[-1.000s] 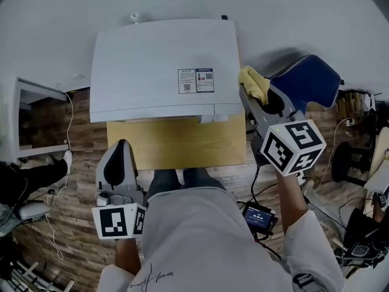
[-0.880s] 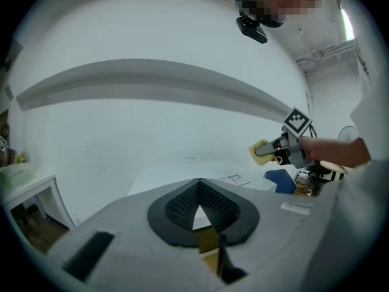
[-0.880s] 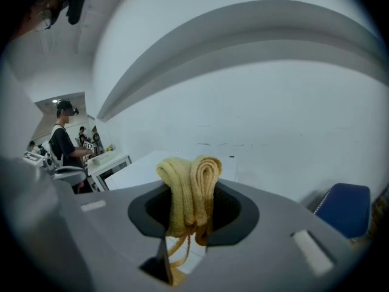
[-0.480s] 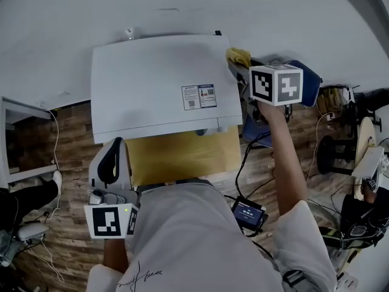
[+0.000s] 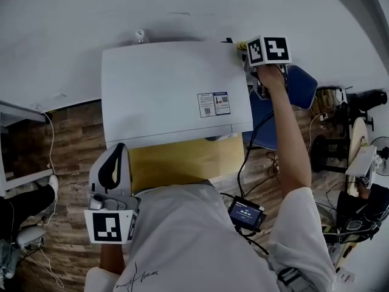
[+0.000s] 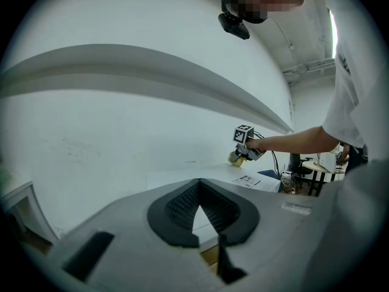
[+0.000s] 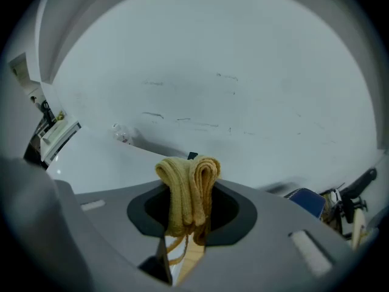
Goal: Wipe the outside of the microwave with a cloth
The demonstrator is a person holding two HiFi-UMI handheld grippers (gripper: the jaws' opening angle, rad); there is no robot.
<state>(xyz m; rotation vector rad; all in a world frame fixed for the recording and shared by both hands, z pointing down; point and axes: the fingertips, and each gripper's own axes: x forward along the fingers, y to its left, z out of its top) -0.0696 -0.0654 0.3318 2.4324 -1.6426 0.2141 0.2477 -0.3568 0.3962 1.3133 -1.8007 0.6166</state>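
At the far left, off the near left corner of the wooden stand [image 5: 182, 162]: left gripper [image 5: 119, 146], jaws pressed together on nothing, tips towards the microwave and held apart from it.

Across the middle, on the stand: microwave [image 5: 170, 87], white, seen from above, back edge close to the pale wall [image 5: 79, 17]. Towards the right front of its top: a small printed label [image 5: 214, 104]. A strip of the stand's tan surface bare along the near edge.

At the microwave's far right corner: right gripper [image 5: 248, 55], arm stretched out over the right edge, jaws clamped on the cloth [image 7: 188, 184]. Cloth yellow, folded into a thick wad, upright between the pads, folded top sticking out past the tips, right at that rear corner [image 5: 242, 45]. Touching the casing or just off it: cannot tell.

Further right, beside the microwave's right side: a blue chair [image 5: 299, 85] on the wood-pattern floor [image 5: 67, 139].
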